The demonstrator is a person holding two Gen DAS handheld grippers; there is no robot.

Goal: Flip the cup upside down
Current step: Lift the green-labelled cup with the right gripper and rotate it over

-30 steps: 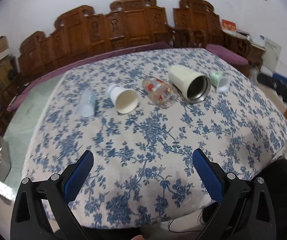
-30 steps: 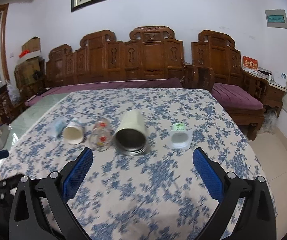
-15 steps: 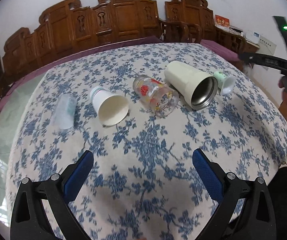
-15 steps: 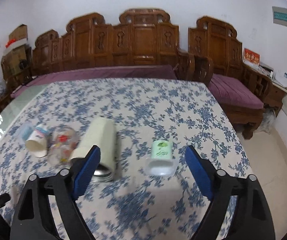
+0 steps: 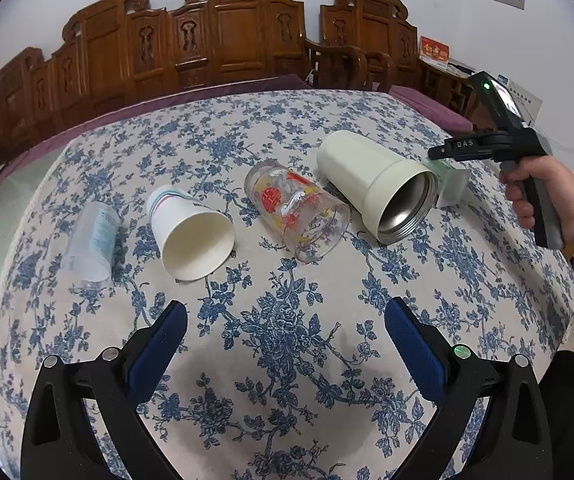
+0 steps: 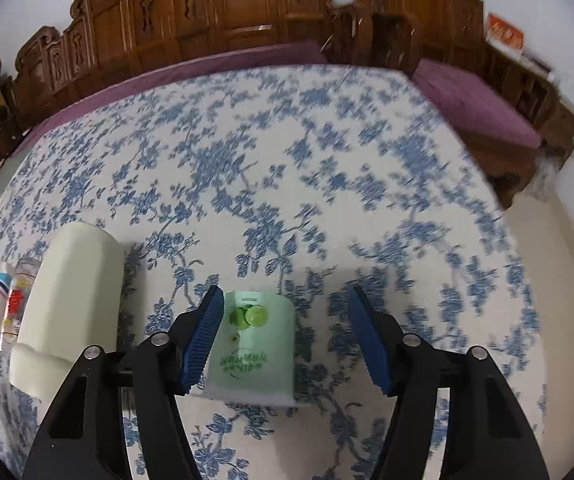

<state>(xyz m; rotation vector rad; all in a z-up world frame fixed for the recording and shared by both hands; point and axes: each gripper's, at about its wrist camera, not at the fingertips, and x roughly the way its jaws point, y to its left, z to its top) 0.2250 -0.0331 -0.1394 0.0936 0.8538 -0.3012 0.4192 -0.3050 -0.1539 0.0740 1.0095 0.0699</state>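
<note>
From the left wrist, the left gripper (image 5: 285,330) hangs with its jaws spread over the tablecloth (image 5: 279,360), the cream tumbler (image 5: 379,186) lying at 1 o'clock, while from the right wrist the right gripper (image 6: 283,334), jaws apart, straddles the green cup (image 6: 255,344) lying on its side at 6 o'clock.

We saw a worktop cloth (image 5: 287,360) of cream with blue flowers. The tumbler (image 5: 371,184) was cream outside, steel-grey inside. The glass (image 5: 299,212) carried red and yellow prints; the paper cup (image 5: 191,232) was white with red and blue stripes. The small cup (image 6: 253,344) was pale green with lime pictures.
</note>
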